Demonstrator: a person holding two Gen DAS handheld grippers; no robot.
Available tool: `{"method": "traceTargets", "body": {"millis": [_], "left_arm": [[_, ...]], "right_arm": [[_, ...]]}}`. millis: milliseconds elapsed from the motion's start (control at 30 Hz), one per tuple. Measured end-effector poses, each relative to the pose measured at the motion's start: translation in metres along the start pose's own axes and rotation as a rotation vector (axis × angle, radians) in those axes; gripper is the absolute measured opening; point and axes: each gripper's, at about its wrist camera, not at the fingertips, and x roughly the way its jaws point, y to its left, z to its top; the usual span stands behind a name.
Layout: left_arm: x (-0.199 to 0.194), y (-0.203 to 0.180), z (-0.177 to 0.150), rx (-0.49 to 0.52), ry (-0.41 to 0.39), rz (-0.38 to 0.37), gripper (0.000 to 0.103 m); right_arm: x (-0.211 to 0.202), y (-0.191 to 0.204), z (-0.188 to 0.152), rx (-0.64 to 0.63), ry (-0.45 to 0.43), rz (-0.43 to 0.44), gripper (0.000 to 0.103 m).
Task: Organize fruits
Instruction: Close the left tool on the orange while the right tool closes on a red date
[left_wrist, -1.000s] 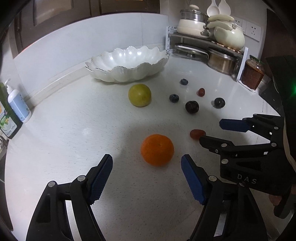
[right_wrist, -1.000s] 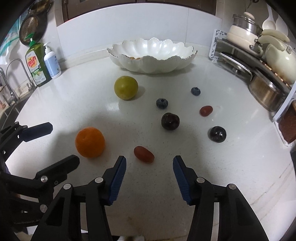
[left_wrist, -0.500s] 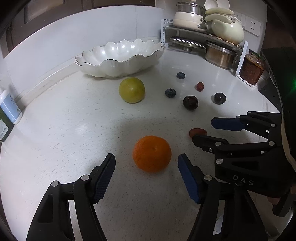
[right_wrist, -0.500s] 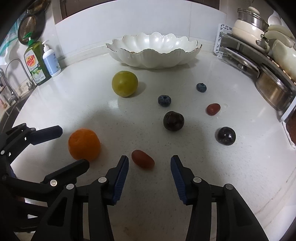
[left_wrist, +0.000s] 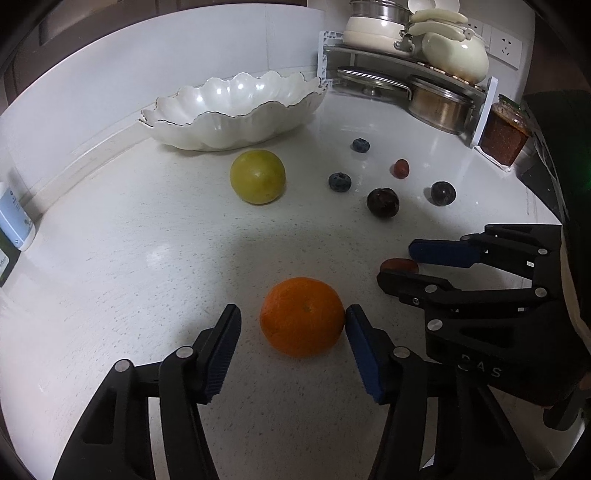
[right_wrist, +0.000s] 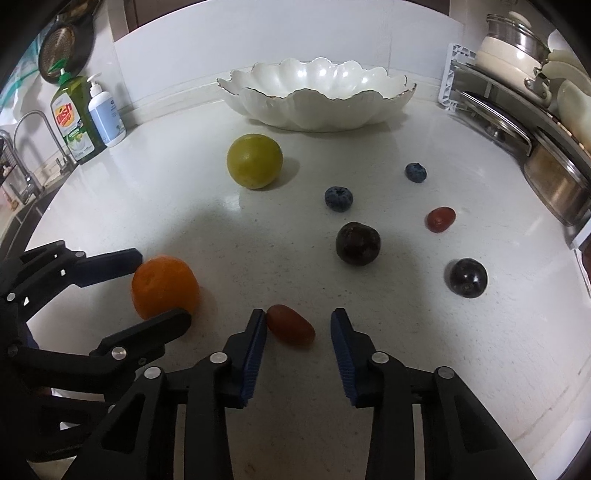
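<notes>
Left wrist view: the orange was framed by the closing left gripper, its right pad touching, its left pad apart. The white bowl was seen at 12 o'clock.

Right wrist view: the red grape tomato was flanked by the closing right gripper, touched on the left only.

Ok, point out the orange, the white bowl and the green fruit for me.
orange (left_wrist: 301, 317): left wrist view, middle of its peel.
white bowl (right_wrist: 314, 110): right wrist view, front outer wall.
green fruit (right_wrist: 255, 160): right wrist view, centre of its skin.
</notes>
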Motion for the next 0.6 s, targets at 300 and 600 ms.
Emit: {"method": "traceTargets", "body": {"millis": [300, 600], "left_arm": [[0.0011, -0.0014, 0.0006, -0.005, 0.000, -0.026, 0.046], [-0.0037, 0.0026, 0.0020, -0.033, 0.001, -0.014, 0.045]], "right_arm": [[-0.0007, 0.0042, -0.0010, 0.002, -0.009, 0.009, 0.025], [-0.0058, 0.0045, -0.0035, 0.042, -0.015, 0.012, 0.025]]}}
